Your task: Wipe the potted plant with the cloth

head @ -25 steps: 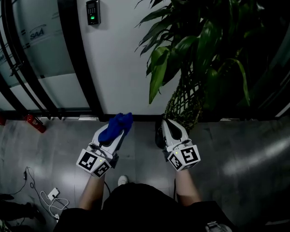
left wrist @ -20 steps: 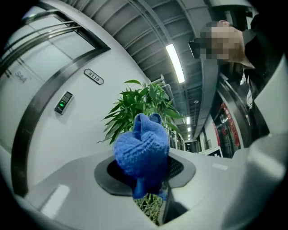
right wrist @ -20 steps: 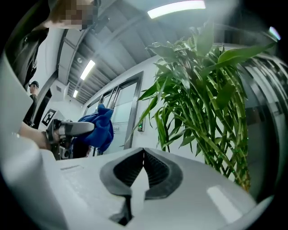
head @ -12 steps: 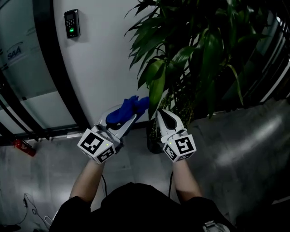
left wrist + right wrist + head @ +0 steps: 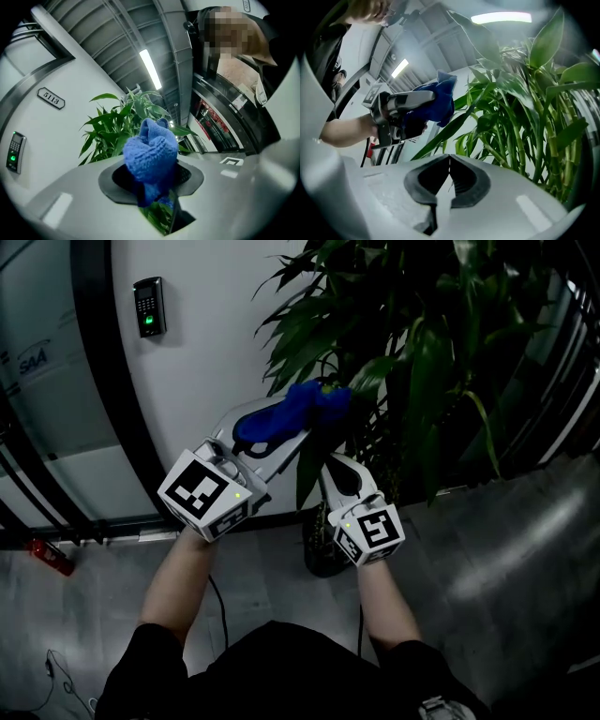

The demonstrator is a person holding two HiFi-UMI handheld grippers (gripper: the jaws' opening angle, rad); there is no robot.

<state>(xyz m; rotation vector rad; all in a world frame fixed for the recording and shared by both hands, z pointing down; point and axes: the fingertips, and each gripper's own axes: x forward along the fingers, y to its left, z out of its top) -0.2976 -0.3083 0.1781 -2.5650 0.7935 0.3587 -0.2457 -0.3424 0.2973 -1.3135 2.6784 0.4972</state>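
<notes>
The left gripper (image 5: 302, 427) is clenching its fingers (image 5: 197, 178) on a crumpled blue knitted cloth (image 5: 292, 409), holding it just beside the outer leaves of the tall green potted plant (image 5: 422, 352). The right gripper (image 5: 334, 465) is hanging lower, fingers pressed together on nothing. With no support behind it, a leaf is at risk of bending or tearing under a hard stroke

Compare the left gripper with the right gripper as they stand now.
The left gripper is shut on a crumpled blue cloth; the right gripper has its jaws together with nothing between them. In the head view the left gripper is held higher, near the leaves of the green potted plant, while the right gripper sits lower. Both are white.
</notes>
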